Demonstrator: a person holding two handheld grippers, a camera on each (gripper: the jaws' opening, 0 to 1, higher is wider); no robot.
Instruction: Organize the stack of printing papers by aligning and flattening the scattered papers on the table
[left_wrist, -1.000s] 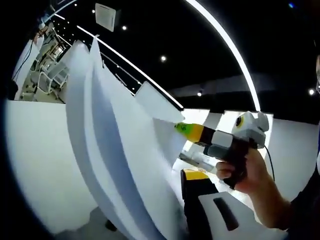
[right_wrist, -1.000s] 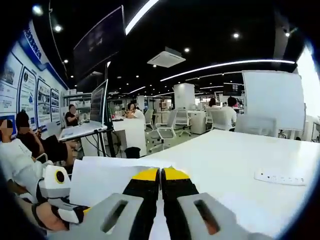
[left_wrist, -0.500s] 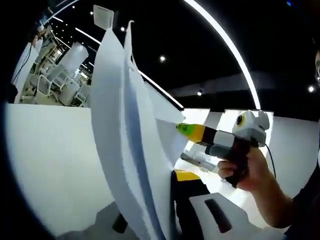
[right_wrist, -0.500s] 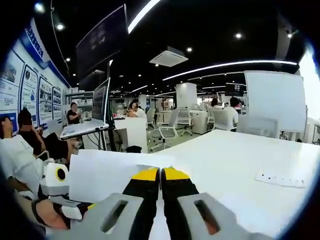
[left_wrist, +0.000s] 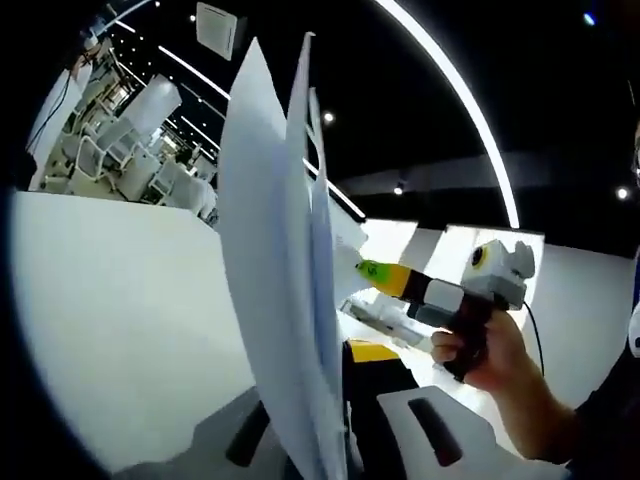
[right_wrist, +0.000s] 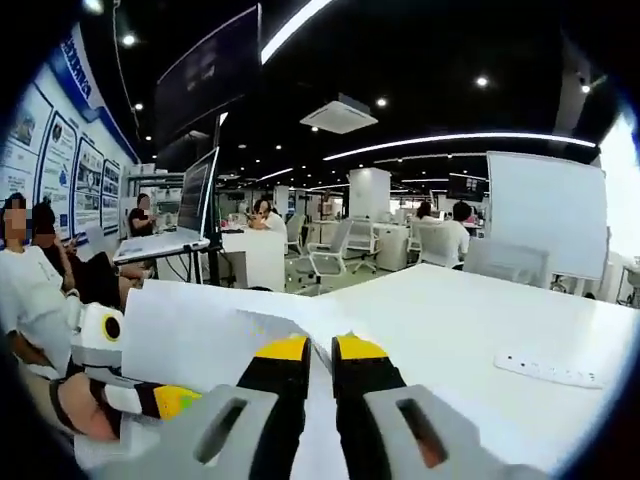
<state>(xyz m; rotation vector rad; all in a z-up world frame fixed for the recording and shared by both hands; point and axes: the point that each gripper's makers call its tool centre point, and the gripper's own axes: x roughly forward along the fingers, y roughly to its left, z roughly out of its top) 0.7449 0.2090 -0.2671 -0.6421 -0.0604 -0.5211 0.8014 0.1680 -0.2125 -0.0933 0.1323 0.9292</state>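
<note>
Left gripper view: left claw (left_wrist: 330, 400) is clamped on the papers (left_wrist: 275, 290), which stand on edge, fanned into a few sheets, rising from the jaws to the top of the view. White surface (left_wrist: 110, 320) spreads behind them on the left. Right claw (left_wrist: 368, 270) comes in from the right, held in a hand (left_wrist: 485, 355); its yellow-green tip is at the papers' right edge. Can't tell from here if it's touching.

Right gripper view: right claw (right_wrist: 320, 350) has its yellow tips slightly parted, with a narrow gap between the jaws, and the papers (right_wrist: 200, 325) seen flat-on right at the tips. Can't tell if the jaws actually pinch a sheet. Left claw (right_wrist: 170, 400) sits low left, against the papers' lower edge, in a hand (right_wrist: 85, 410). Surface (right_wrist: 470, 320) runs off to the right, with a white power strip (right_wrist: 550, 368) on it. Office behind: monitor (right_wrist: 197, 195), chairs, seated people.
</note>
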